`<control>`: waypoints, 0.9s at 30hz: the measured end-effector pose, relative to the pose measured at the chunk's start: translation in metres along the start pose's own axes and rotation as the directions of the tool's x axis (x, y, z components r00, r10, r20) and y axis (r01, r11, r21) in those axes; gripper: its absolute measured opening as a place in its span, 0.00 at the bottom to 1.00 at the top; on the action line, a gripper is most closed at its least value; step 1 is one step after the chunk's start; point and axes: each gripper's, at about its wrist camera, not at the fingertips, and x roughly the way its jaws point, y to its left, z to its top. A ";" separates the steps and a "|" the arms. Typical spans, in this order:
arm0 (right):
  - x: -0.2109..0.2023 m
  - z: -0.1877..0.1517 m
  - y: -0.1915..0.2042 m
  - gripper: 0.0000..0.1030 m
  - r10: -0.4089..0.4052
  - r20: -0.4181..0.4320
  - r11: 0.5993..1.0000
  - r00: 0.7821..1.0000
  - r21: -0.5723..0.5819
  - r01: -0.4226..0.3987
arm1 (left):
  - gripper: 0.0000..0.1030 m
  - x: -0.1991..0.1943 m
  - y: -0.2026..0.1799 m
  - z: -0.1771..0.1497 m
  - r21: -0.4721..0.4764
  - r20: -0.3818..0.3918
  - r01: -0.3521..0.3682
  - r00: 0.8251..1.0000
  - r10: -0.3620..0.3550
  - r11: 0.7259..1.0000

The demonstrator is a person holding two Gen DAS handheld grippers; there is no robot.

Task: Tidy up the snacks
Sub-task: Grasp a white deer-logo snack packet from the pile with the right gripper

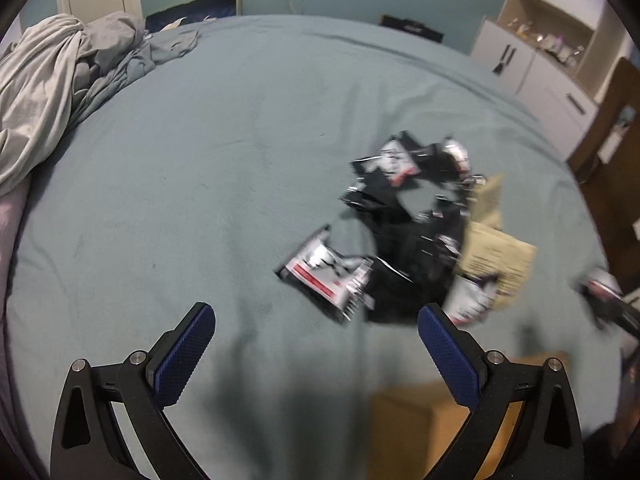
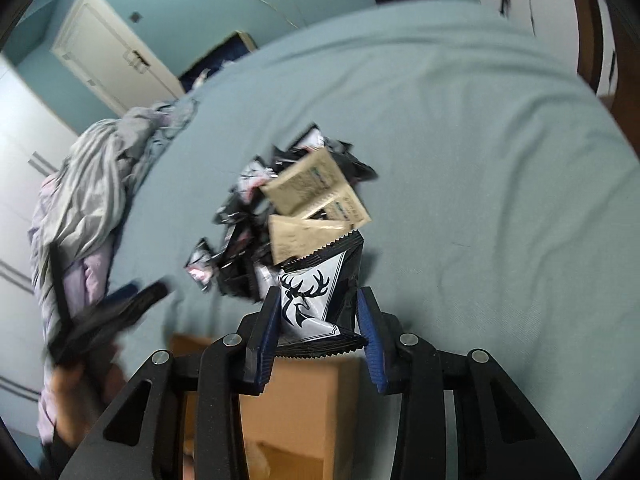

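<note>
A heap of snack packets [image 1: 404, 232] lies on the teal bed: black-and-white ones mixed with tan ones [image 1: 496, 256]. My left gripper [image 1: 316, 320] hovers open just in front of the heap, nothing between its blue pads. In the right wrist view my right gripper [image 2: 318, 308] is shut on a black-and-white packet with a stag print [image 2: 310, 300], lifted off the bed in front of the heap [image 2: 280, 208]. Tan packets [image 2: 308, 188] sit on top of that heap. The left gripper [image 2: 120, 308] shows blurred at lower left, held by a hand.
A cardboard box [image 2: 304, 408] stands open below the right gripper at the bed's near edge; its corner [image 1: 408, 420] shows in the left wrist view too. Crumpled bedding [image 1: 52, 92] is piled at the far left. White cabinets [image 1: 544, 60] line the right wall.
</note>
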 end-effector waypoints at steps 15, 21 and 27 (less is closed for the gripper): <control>-0.060 -0.106 0.033 0.35 -0.054 0.206 0.971 0.977 -0.219 0.100 | 0.35 0.068 -0.002 0.028 0.000 -0.083 -0.055 0.995 0.055 0.998; -0.045 -0.105 0.022 0.35 -0.040 0.180 0.985 0.983 -0.160 0.070 | 0.34 0.028 0.009 0.020 -0.056 -0.033 -0.031 0.999 0.029 0.998; -0.048 -0.100 0.014 0.35 -0.034 0.166 0.990 0.985 -0.132 0.057 | 0.34 -0.042 0.014 0.012 -0.064 0.069 0.001 0.998 0.004 0.998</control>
